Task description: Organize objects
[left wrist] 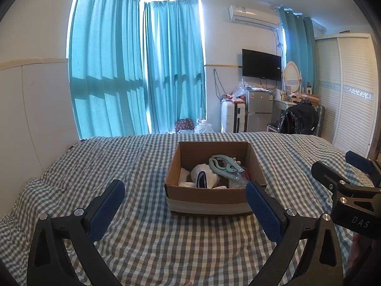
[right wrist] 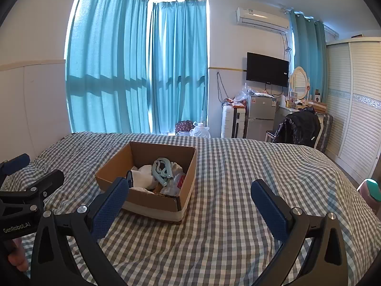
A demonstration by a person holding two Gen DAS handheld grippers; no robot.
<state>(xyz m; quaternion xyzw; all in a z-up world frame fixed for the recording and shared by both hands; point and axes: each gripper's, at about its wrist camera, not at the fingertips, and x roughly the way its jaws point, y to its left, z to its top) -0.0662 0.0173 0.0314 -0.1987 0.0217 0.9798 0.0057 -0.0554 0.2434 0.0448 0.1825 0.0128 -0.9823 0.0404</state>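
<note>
An open cardboard box (left wrist: pixel 209 196) sits on the checked bed (left wrist: pixel 133 166). It holds a light blue folding hanger (left wrist: pixel 225 164), a white roll with a dark blue item (left wrist: pixel 204 177) and other small things. My left gripper (left wrist: pixel 185 193) is open and empty, just short of the box's near wall. My right gripper (right wrist: pixel 190 190) is open and empty, to the right of the box (right wrist: pixel 152 202), with its left finger in front of the box's near corner. The hanger (right wrist: pixel 162 170) shows there too. Each gripper shows at the edge of the other's view.
Teal curtains (left wrist: pixel 133 71) hang beyond the bed. A suitcase (left wrist: pixel 232 116), small fridge (left wrist: pixel 258 109), TV (left wrist: pixel 261 64), chair with a black jacket (left wrist: pixel 298 119) and a white wardrobe (left wrist: pixel 350 95) stand at the far right. A teal-topped bin (right wrist: pixel 371 190) is beside the bed.
</note>
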